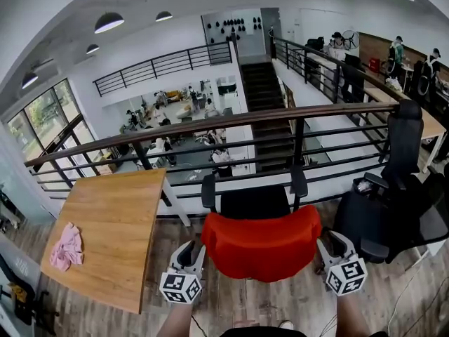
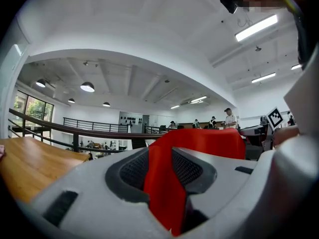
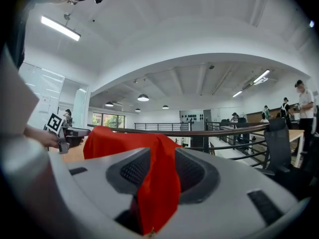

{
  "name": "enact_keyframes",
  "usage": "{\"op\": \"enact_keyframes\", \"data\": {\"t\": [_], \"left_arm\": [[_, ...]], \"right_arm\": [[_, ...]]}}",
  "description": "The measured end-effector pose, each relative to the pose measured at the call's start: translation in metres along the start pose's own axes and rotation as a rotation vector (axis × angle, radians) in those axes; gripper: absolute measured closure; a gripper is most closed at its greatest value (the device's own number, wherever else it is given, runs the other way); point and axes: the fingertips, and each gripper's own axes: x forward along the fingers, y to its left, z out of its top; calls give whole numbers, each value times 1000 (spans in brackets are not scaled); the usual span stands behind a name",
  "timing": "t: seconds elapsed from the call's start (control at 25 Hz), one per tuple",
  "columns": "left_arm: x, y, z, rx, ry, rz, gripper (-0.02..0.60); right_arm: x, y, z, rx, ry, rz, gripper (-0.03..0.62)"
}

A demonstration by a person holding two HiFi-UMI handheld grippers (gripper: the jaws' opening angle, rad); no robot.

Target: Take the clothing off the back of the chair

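Head view: grippers straddle clothing's left, right edges.

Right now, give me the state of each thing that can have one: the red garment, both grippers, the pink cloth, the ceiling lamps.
Red garment: draped over the back of the chair, not yet off.
Left gripper: jaws apart, garment's edge between them.
Right gripper: jaws apart, garment's edge between them.
Pink cloth: crumpled on the wooden table.
Ceiling lamps: lit.
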Motion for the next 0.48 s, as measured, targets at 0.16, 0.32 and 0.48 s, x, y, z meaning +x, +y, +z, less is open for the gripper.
{"op": "enact_keyframes", "data": {"t": [0.16, 0.32, 0.48], "left_arm": [[12, 3, -12, -19, 40, 24, 336], [25, 6, -25, -21, 83, 33, 271], [41, 8, -41, -1, 134, 16, 252]], "right_arm": [[13, -12, -7, 0, 17, 7, 399], [30, -25, -19, -3, 45, 10, 328], [46, -32, -35, 7, 86, 25, 279]]}}
